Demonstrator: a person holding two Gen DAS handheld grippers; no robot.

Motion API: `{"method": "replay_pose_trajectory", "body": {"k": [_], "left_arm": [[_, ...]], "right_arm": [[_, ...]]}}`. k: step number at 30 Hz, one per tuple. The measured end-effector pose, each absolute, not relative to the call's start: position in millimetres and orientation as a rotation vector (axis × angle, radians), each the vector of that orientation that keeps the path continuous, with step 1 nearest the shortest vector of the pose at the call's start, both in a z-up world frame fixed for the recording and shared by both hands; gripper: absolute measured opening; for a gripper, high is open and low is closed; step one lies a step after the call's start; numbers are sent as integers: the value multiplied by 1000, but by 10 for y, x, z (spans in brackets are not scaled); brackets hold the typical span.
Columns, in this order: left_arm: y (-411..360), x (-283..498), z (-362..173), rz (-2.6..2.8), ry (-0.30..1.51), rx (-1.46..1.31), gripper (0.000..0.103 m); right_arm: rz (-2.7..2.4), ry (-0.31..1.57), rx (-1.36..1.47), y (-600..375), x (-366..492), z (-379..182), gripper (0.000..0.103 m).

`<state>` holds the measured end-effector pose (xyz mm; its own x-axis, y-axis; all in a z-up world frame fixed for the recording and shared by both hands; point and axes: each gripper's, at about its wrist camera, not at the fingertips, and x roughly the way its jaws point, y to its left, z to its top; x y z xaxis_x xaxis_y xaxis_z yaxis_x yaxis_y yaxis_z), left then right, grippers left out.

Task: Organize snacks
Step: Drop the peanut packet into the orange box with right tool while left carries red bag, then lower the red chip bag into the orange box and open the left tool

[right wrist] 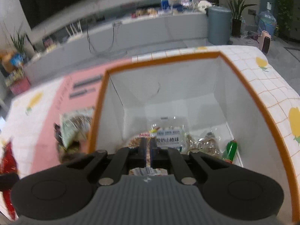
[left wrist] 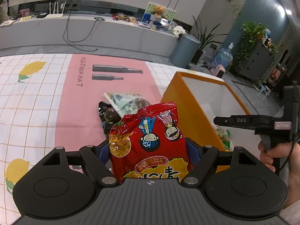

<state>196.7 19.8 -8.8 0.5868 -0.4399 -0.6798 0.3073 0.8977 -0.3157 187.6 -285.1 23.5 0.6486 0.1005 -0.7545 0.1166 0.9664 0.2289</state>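
My left gripper (left wrist: pixel 150 146) is shut on a red noodle snack bag (left wrist: pixel 148 142) and holds it above the table, left of the orange box (left wrist: pixel 187 101). Behind the bag lie a pale green packet (left wrist: pixel 125 101) and a dark packet (left wrist: pixel 106 112) on the pink mat. My right gripper (right wrist: pixel 149 150) is over the open orange box (right wrist: pixel 253 93), fingers nearly together with a thin gap and nothing clearly held between them. Inside the box lie a clear white-labelled packet (right wrist: pixel 168 136), a crinkly clear packet (right wrist: pixel 208 144) and a green item (right wrist: pixel 231 150). The right gripper also shows in the left wrist view (left wrist: pixel 217 121).
The table wears a white grid cloth with lemons (left wrist: pixel 28 97) and a pink mat (left wrist: pixel 78 101). The green packet also shows left of the box (right wrist: pixel 75 125). Behind stand a grey counter (left wrist: pixel 93 31), a blue-grey bin (left wrist: pixel 184 48) and plants.
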Motion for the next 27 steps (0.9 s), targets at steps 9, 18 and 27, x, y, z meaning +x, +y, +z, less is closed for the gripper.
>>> {"method": "replay_pose_trajectory", "body": {"k": [9, 18, 27], "left_arm": [[77, 1903, 180, -448, 798, -196, 91], [-366, 1888, 491, -480, 770, -175, 91], [-1187, 2162, 515, -554, 795, -146, 91]], "right_arm": [[-29, 758, 407, -3215, 1270, 486, 1], [-61, 700, 455, -3552, 970, 605, 1], [-81, 670, 557, -3954, 812, 531, 2]]}}
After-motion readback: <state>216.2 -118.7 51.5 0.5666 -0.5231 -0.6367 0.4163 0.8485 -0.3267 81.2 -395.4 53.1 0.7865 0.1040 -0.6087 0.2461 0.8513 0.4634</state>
